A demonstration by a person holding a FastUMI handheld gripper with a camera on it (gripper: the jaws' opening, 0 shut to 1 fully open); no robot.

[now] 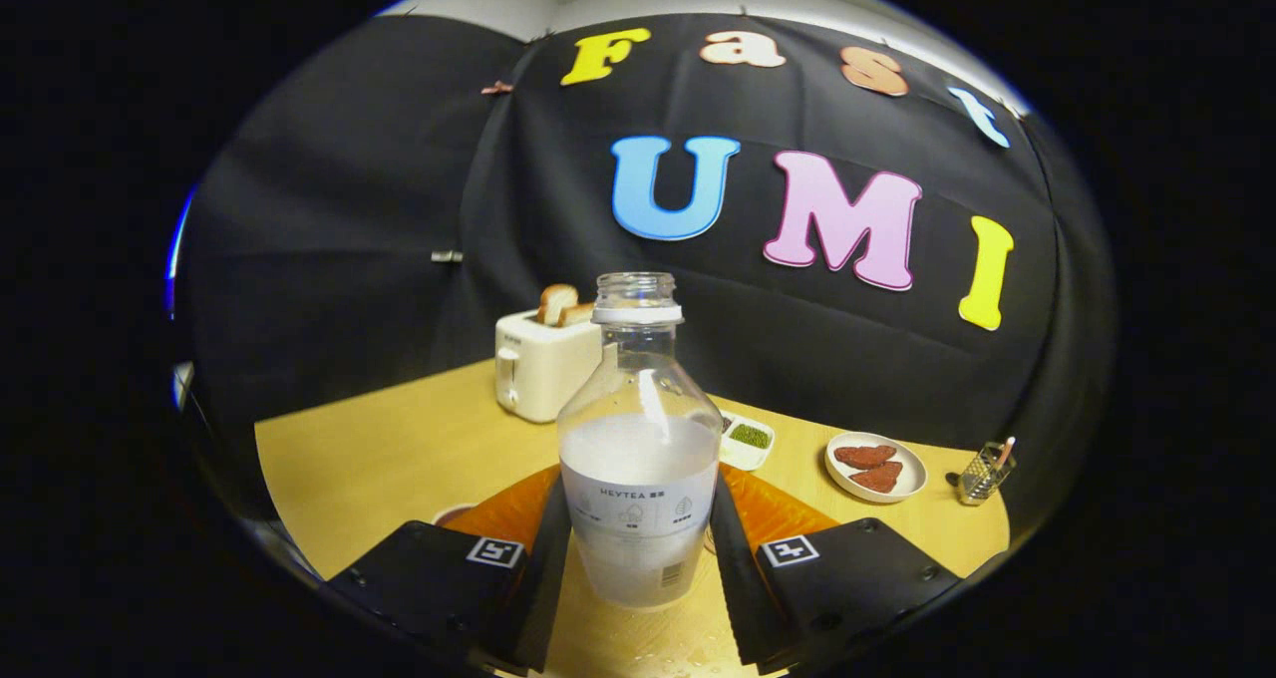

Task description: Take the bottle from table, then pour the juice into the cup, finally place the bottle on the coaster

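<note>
Between the fingers of the gripper point(639, 548) stood the bottle point(639, 459), upright, uncapped, about half full of pale juice. Both fingers point(546, 558) pressed against its lower sides at the label, closed to the bottle's width. Its base looked slightly clear of the table point(379, 459), though contact could not be told for certain. Drops of liquid lay on the wood near the fingers.

Far left, behind the bottle, a toaster point(543, 364) with bread slices in its slots sat close to the booth wall. Just right of the bottle, a small dish of green bits point(748, 441). Farther right, a plate point(876, 467) with reddish-brown pieces, then a small wire basket point(985, 472) near the table's right edge. Near left, a rim of a cup point(454, 511) showed beside the left finger. Open wood lay to the left, up to the table's left edge.
</note>
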